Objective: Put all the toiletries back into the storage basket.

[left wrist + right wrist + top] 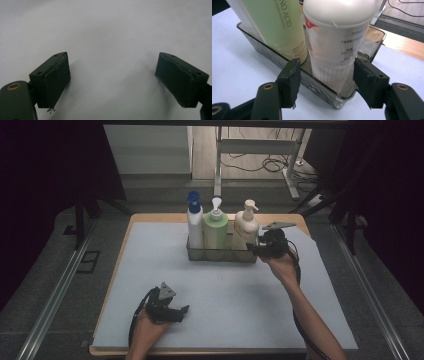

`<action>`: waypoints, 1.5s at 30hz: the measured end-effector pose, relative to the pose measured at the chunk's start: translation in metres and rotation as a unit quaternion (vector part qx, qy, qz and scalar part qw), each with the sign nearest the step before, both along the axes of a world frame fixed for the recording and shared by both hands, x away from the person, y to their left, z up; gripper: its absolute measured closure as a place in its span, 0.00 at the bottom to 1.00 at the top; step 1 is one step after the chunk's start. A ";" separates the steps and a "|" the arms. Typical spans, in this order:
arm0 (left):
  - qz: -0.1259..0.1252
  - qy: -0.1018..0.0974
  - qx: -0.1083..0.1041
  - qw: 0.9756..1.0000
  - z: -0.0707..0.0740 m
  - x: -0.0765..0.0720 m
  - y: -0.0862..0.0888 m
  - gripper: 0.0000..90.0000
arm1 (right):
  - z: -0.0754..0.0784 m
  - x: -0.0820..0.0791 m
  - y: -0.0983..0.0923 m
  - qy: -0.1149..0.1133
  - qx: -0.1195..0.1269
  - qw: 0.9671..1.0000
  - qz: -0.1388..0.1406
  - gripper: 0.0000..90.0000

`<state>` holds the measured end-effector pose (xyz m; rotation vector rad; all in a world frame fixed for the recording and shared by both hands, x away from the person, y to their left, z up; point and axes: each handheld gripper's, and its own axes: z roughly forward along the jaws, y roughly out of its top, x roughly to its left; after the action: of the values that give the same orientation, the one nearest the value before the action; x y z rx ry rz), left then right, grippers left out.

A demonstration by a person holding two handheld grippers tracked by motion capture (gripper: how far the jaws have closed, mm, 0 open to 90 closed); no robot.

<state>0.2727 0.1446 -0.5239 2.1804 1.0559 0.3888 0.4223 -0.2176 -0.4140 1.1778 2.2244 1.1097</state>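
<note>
- The right claw [255, 248] is at the right end of the clear tray [220, 255], jaws partly open on both sides of the white pump bottle [246, 230]; the pads do not press on it.
- This bottle stands upright in the tray, beside the green bottle [215, 231] and the blue-capped bottle [194, 225].
- The left claw [184, 312] rests wide open on the worktop [225, 295], well apart from the tray, holding nothing.

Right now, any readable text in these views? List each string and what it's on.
"NO ACID": large letters on the green bottle, cut off at the frame's top edge.
Smaller lines beneath it on the same bottle: too blurred to read.
Grey print on the cream bottle: too small and blurred to read.
High view: labels on all three bottles too small to read.
</note>
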 end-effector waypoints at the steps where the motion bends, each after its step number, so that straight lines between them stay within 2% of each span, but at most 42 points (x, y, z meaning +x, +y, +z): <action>1: 0.000 0.000 0.000 1.000 0.000 0.000 0.000 0.14 | 0.000 -0.001 -0.001 -0.002 0.001 1.000 -0.001 0.45; 8: 0.000 0.000 0.000 1.000 0.000 0.000 0.000 0.14 | -0.001 -0.007 -0.013 0.003 0.003 1.000 -0.007 0.53; 13: 0.001 0.000 0.000 1.000 0.000 0.000 0.000 0.14 | -0.003 -0.007 -0.021 -0.001 -0.002 1.000 -0.020 0.68; 18: 0.001 0.000 0.000 1.000 0.000 0.000 0.000 0.14 | -0.006 0.002 -0.023 0.004 -0.005 0.999 -0.038 0.83; 24: 0.000 0.000 0.000 1.000 0.000 0.000 0.000 0.14 | -0.015 0.018 -0.021 0.009 -0.011 0.998 -0.056 0.95; 27: 0.000 0.000 0.000 1.000 0.000 0.000 0.000 0.14 | -0.017 0.026 -0.020 0.011 0.002 0.998 -0.058 0.97; 35: 0.000 0.000 0.000 1.000 0.000 0.000 0.000 0.14 | -0.023 0.042 -0.014 0.017 0.001 0.998 -0.056 0.99; 37: 0.000 0.000 0.000 1.000 0.000 0.000 0.000 0.14 | -0.026 0.046 -0.014 0.020 0.008 0.998 -0.058 0.99; 40: 0.000 0.000 0.000 1.000 0.000 0.000 0.000 0.14 | -0.029 0.050 -0.015 0.031 0.027 0.997 -0.058 0.99; 45: 0.000 0.000 0.000 1.000 0.000 0.000 0.000 0.14 | -0.033 0.052 -0.014 0.038 0.028 0.997 -0.059 0.99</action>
<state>0.2728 0.1447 -0.5239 2.1811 1.0558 0.3892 0.4739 -0.2312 -0.4473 1.3777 2.1612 1.1032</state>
